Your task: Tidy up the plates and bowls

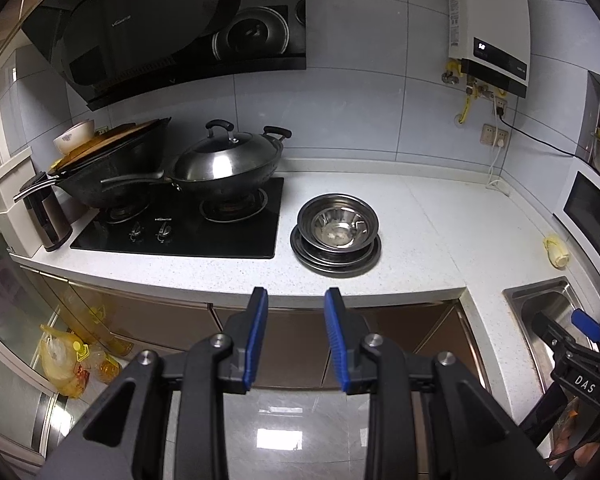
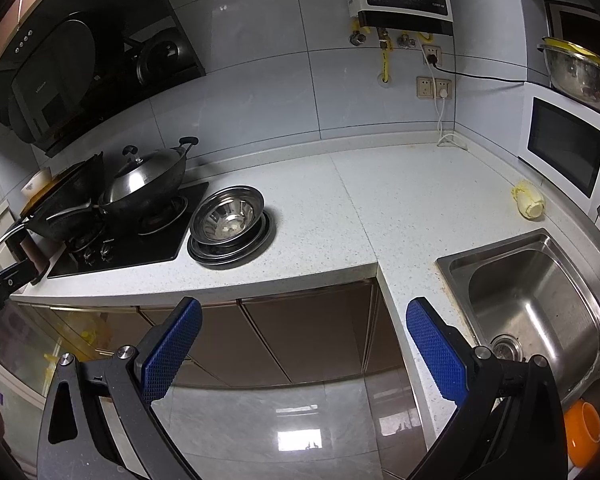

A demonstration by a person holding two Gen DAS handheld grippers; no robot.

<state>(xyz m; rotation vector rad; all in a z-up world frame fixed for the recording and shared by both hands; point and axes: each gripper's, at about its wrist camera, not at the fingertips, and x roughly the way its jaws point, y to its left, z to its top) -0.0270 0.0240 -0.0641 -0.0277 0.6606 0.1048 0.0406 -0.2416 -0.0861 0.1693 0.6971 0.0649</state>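
Note:
Nested steel bowls (image 1: 337,225) (image 2: 227,216) sit on a stack of steel plates (image 1: 342,265) (image 2: 236,258) on the white counter, just right of the black hob. My left gripper (image 1: 296,298) hovers in front of the counter edge, short of the stack. Its jaws are narrowly open and hold nothing. My right gripper (image 2: 304,306) hangs over the cabinet fronts between stack and sink, wide open and holding nothing. One of its blue pads (image 1: 586,325) shows at the right of the left wrist view, over the sink.
Two woks (image 1: 220,168) (image 1: 112,168) stand on the hob (image 1: 180,232). A steel sink (image 2: 532,300) is set in the counter at right, with a microwave (image 2: 564,144) behind it and a yellow cup (image 2: 529,200) lying on its side. An orange bowl (image 2: 584,432) sits low right.

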